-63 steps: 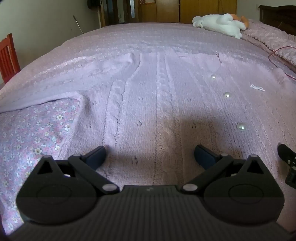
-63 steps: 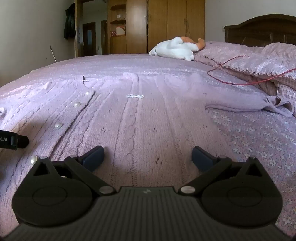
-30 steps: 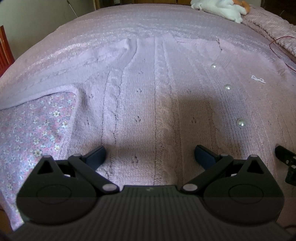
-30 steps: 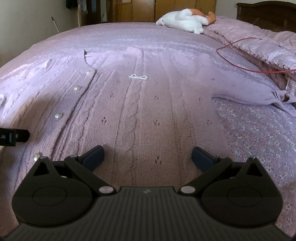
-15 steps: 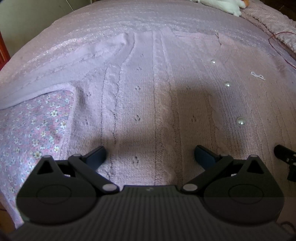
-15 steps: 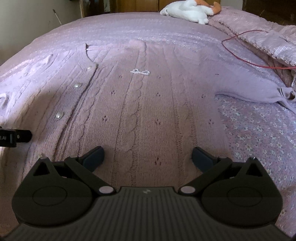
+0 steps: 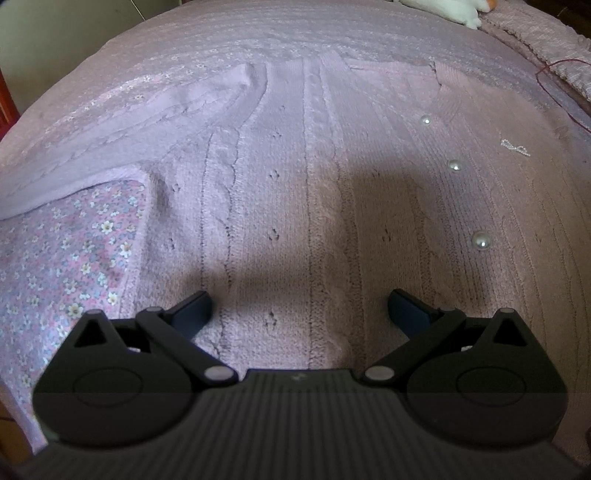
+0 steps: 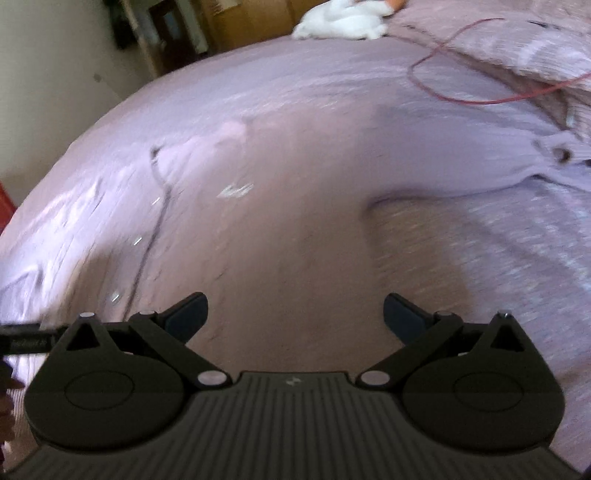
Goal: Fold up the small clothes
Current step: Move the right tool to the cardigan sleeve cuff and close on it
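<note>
A lilac cable-knit cardigan (image 7: 314,177) lies flat and spread out on the bed, its pearl buttons (image 7: 480,240) running in a row on the right of the left wrist view. One sleeve (image 7: 122,147) stretches off to the left. My left gripper (image 7: 299,308) hovers open just above the cardigan's lower hem, nothing between its fingers. In the blurred right wrist view the same cardigan (image 8: 295,229) fills the middle, its other sleeve (image 8: 517,170) reaching right. My right gripper (image 8: 295,314) is open over the knit, holding nothing.
The floral bedspread (image 7: 55,258) shows at the left of the cardigan. A white soft toy (image 8: 343,20) lies at the far end of the bed, a red cord (image 8: 461,96) trails near the pillows, and a small sparkly bow (image 7: 515,147) sits on the knit.
Both grippers have tilted and risen, looking more steeply down on the cardigan. The right wrist view now swings rightward with motion blur. Both stay open.
</note>
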`<state>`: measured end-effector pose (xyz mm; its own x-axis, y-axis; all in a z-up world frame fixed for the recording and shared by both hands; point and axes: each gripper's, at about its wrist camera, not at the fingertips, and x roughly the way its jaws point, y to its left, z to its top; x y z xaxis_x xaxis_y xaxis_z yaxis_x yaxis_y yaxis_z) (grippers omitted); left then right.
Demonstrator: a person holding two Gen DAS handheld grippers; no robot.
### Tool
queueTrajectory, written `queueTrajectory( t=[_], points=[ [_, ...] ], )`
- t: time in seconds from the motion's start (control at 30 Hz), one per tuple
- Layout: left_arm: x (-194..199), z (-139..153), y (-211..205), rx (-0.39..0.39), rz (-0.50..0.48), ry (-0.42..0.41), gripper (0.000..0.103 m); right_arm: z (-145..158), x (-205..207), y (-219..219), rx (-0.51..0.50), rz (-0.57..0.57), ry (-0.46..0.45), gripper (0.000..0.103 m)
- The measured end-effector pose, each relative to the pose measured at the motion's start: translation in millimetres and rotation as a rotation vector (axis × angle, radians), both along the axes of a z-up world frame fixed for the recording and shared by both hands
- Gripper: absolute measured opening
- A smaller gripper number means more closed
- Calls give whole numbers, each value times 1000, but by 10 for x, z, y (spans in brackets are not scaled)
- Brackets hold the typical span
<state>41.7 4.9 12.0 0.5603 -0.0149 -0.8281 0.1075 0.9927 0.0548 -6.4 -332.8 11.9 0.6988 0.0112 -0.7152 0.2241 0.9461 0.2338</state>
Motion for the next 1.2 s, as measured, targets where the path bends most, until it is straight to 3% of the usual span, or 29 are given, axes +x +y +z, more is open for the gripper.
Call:
queueTrajectory(
  t=[0.33,0.57,0.77,0.87,1.03,1.2],
  points=[
    [29,-6,-28,14,5,7,103,219,-59,-1319,-72,-244,-30,103],
    [22,-17,-18,14,6,1,103,417,90,-2063,-112,-299,-25,103],
    [6,-27,-10,13,3,-14,103,401,435,-2368,-155,-246,19,102],
    [-14,-30,-16,13,3,-24,103,286,597,-2399,-173,-220,54,97],
    [-29,-26,-29,17,2,-25,103,5,761,-2501,-105,-249,153,92],
    [-41,-19,-39,19,1,-28,103,-143,788,-2508,-117,-263,159,91]
  ],
)
